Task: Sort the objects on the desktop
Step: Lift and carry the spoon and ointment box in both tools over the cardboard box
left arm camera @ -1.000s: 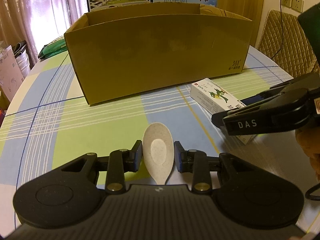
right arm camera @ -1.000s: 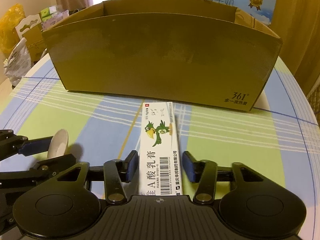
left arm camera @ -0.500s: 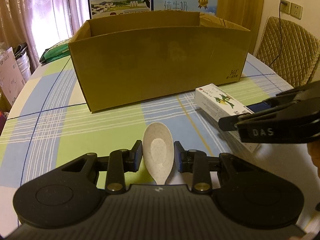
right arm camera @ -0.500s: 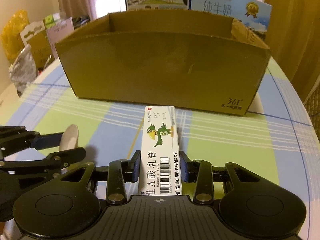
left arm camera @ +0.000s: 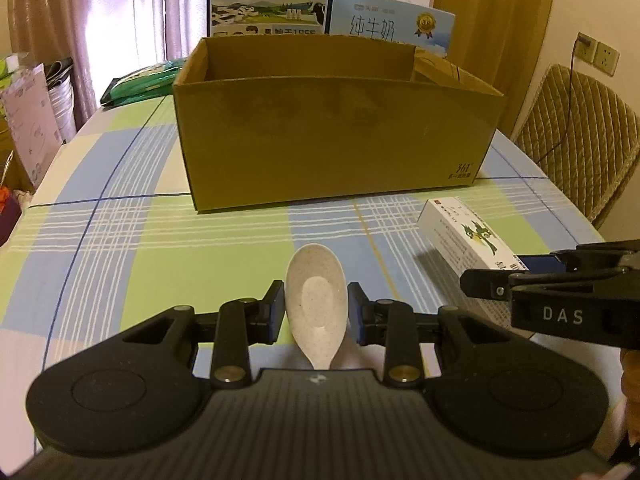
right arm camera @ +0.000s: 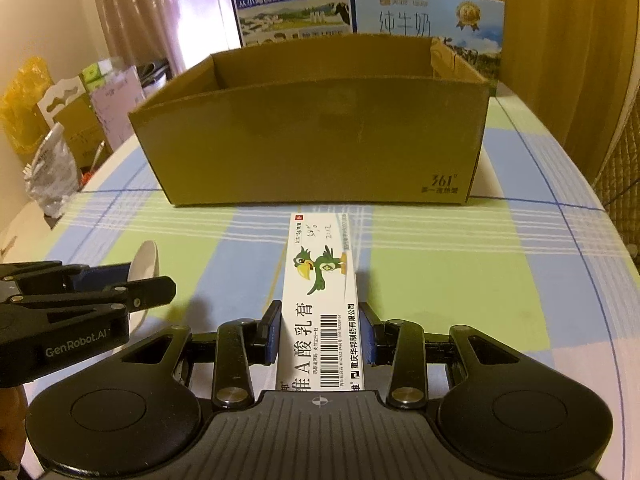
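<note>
Your left gripper (left arm camera: 316,310) is clamped on the pale spoon (left arm camera: 316,306), bowl pointing ahead. Your right gripper (right arm camera: 319,330) is squeezed on the white ointment box (right arm camera: 320,300), long side pointing forward. Both look lifted above the checked table (left arm camera: 120,248). Straight ahead sits the open cardboard box (right arm camera: 312,140), about as near to each hand.
</note>
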Tool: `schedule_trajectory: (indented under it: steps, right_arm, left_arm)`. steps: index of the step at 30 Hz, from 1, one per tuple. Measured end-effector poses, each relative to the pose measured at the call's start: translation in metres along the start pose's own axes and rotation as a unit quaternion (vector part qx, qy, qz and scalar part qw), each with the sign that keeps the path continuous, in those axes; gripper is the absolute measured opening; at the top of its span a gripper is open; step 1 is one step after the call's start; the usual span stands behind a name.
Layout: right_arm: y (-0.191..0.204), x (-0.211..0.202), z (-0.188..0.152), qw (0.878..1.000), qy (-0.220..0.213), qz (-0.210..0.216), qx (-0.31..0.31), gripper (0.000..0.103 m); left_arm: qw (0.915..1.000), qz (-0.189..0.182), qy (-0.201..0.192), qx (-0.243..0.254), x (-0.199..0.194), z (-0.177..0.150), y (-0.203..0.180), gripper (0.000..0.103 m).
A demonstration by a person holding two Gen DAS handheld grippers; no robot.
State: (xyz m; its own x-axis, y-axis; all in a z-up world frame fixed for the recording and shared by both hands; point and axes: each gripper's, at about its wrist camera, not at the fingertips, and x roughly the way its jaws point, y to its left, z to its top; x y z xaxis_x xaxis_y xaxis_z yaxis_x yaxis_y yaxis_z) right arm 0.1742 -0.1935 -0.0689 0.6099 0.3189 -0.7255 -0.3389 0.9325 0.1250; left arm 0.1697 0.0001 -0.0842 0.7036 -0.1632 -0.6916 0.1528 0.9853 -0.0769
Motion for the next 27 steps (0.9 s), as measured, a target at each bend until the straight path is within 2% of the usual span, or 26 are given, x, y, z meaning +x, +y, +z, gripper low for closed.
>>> schedule_trajectory:
  steps: [5,16,21,27]
  right_arm:
    - [-0.002,-0.016,-0.008,1.0,-0.004,0.002,0.016,0.035]
    - [-0.007,-0.042,-0.014,0.999,-0.012,0.016,0.043,0.035]
    - [-0.013,-0.054,0.004,0.998,-0.026,0.015,0.052,0.035]
    - [-0.028,-0.069,0.044,0.997,-0.059,0.006,0.043,0.035]
  left_arm:
    - [0.9999,-0.005,0.006,-0.008,-0.015,-0.001,-0.002,0.028]
    - [1.0,-0.003,0.002,0.008,-0.043,0.009,-0.014,0.028]
    - [0.9998,0.001,-0.001,0.02,-0.046,0.024,-0.017,0.028]
    - [0.9993,0.001,-0.008,0.036,-0.047,0.044,-0.022,0.028]
